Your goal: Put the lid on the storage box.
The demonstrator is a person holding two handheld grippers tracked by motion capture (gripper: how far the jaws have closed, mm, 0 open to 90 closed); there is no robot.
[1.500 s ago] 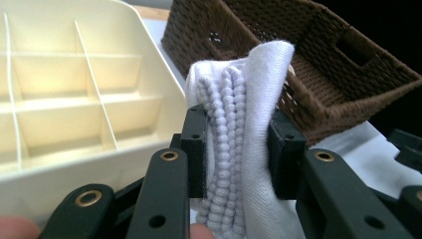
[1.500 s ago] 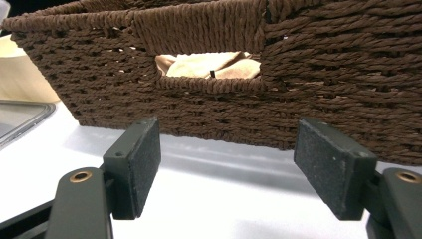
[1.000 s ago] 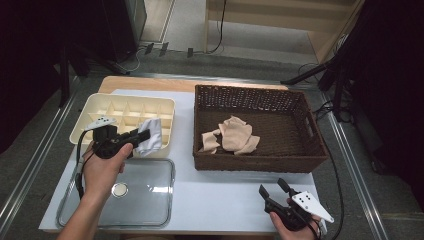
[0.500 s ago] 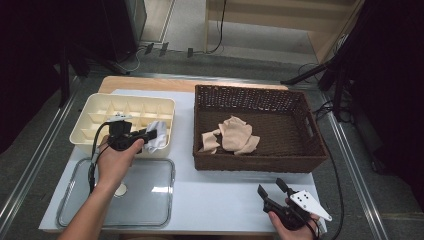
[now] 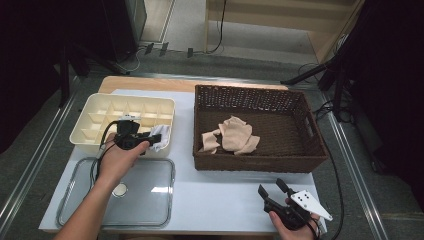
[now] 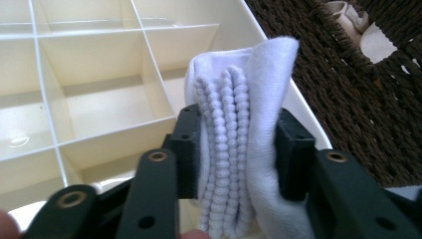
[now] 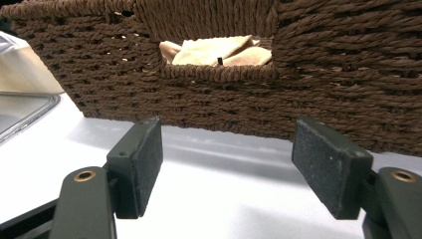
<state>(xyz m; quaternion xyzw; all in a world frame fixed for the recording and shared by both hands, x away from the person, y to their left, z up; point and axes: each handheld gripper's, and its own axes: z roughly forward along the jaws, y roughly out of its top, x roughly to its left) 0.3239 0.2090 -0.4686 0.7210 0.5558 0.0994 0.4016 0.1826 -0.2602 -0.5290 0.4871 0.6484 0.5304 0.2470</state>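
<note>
At left, over the organiser: left gripper, jaws just easing wider, pads pinching a folded white sock — soft, light, likely to unfold, best gripped mid-fold — above a near-corner cell. Centre: basket. Right: right gripper — spread, empty.

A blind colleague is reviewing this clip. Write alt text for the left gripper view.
A folded white sock sits between the left gripper's two black jaws, which have just been opening, above a cream divided tray with empty compartments. A brown wicker basket stands just right of the tray, beige cloth inside.
</note>
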